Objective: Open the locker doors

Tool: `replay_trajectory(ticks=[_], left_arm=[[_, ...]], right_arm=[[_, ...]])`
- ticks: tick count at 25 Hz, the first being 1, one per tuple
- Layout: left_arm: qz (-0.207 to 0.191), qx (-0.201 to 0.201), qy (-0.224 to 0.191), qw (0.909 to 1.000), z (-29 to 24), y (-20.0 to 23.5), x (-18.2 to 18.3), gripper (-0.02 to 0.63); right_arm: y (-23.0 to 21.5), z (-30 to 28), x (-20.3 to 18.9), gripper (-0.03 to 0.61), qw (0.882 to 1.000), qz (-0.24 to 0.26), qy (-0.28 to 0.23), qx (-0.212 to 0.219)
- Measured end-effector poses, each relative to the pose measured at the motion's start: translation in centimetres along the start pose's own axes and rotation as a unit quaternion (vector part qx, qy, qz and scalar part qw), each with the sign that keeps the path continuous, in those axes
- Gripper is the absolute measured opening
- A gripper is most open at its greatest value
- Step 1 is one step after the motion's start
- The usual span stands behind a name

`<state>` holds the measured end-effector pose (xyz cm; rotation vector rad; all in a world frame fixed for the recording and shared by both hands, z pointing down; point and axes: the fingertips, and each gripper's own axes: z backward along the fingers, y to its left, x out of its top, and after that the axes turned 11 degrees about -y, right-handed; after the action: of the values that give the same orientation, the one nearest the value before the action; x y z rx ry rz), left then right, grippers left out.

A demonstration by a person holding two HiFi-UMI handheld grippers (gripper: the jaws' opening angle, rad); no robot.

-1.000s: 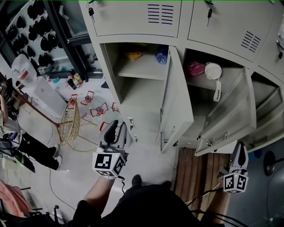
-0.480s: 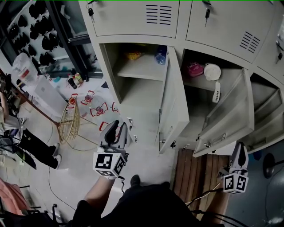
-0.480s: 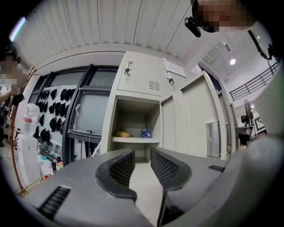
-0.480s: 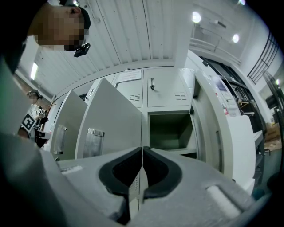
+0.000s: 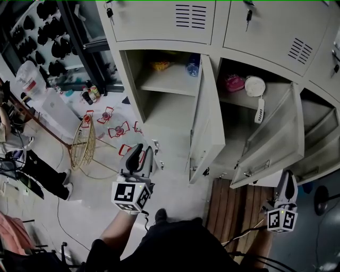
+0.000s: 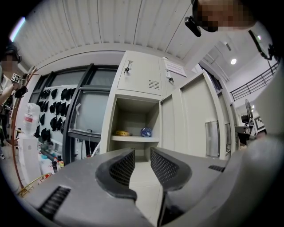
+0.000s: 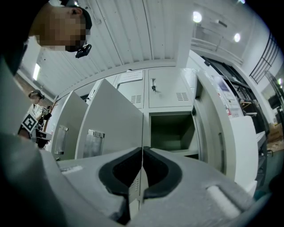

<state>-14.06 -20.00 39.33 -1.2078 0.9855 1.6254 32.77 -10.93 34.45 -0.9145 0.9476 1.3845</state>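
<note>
Left gripper (image 5: 141, 154), in the head view, hangs low before the lockers, jaws slightly apart and holding nothing. Ahead of it and a little to its right is the leftmost open compartment (image 5: 169, 85), whose door (image 5: 208, 125) swings out toward the person. Below the second open door (image 5: 276, 138) and apart from it, the right gripper (image 5: 287, 180) has its jaws closed and empty. A third door (image 5: 325, 141) stands open farther to its right. The upper lockers (image 5: 164, 24), above both tools, are shut, with keys (image 5: 109, 14) in the locks.

In the left gripper view, a narrow gap shows between the mesh pads (image 6: 122, 167), with only air in it. Straight beyond the jaws lies the open compartment, a yellow item (image 6: 122, 132) and a blue item (image 6: 146, 131) on its shelf. Its door stands to the right of the jaws.

In the right gripper view, the jaws meet along one line and grip nothing. A dark open compartment (image 7: 171, 133) lies just beyond them to the right, and an opened door panel (image 7: 113, 124) lies to their left.
</note>
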Motion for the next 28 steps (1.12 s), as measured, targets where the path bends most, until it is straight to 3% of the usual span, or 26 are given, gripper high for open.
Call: replay_trajectory(ticks=[28], left_arm=[[0.004, 0.003, 0.006, 1.0, 0.3, -2.2, -0.8, 0.107]], right_arm=[[-0.9, -0.2, 0.3, 0.002, 1.0, -0.005, -0.003, 0.021]])
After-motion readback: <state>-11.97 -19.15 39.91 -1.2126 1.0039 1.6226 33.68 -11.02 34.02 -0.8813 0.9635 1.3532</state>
